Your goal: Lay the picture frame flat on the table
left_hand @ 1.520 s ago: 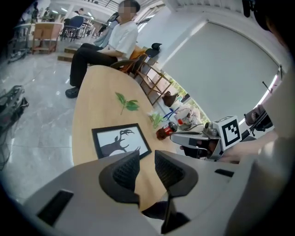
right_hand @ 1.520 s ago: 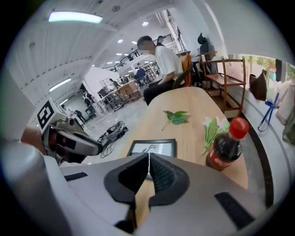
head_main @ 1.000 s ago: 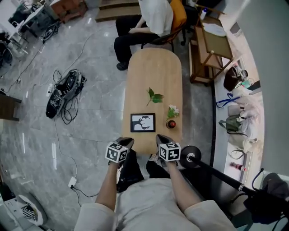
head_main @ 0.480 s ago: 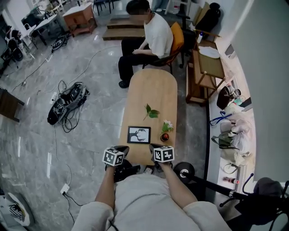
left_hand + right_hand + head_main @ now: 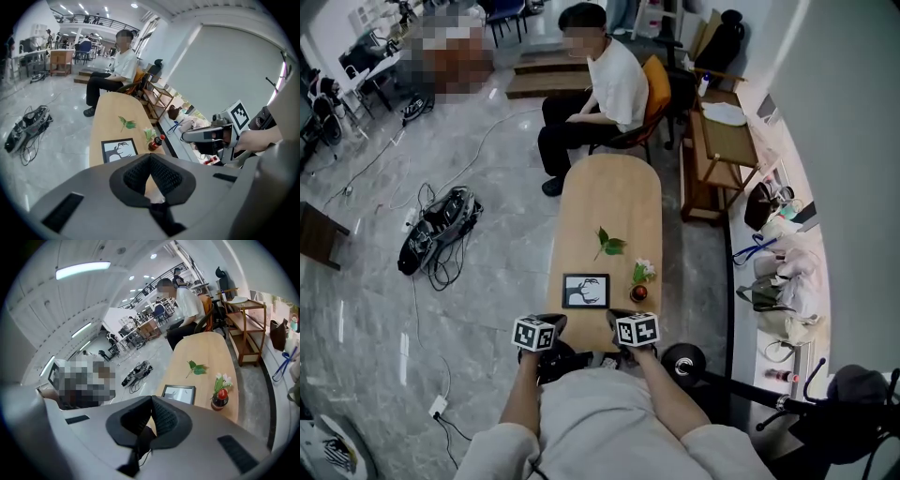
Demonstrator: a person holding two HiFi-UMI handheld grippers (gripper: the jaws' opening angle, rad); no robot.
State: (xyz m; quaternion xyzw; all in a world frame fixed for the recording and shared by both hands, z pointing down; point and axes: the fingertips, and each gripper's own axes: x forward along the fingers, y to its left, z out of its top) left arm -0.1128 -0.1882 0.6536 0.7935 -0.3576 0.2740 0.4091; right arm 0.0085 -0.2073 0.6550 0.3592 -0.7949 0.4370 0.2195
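Observation:
The black picture frame (image 5: 586,291) with a dark tree-like print lies flat on the long wooden table (image 5: 614,192), close to its near end. It also shows in the left gripper view as the frame (image 5: 118,150) and in the right gripper view as the frame (image 5: 178,393). My left gripper (image 5: 551,322) hovers shut and empty at the table's near left corner. My right gripper (image 5: 620,317) is shut and empty at the near right. Both stand apart from the frame.
A small red-capped bottle with white flowers (image 5: 639,281) stands just right of the frame. A green leaf sprig (image 5: 609,246) lies beyond it. A seated person (image 5: 605,80) is at the table's far end. Cables (image 5: 441,220) lie on the floor at left, and shelves (image 5: 727,155) stand at right.
The head view has pulled back and tilted up, showing more of the room. Both grippers stay shut near the table's near end. The frame has not moved.

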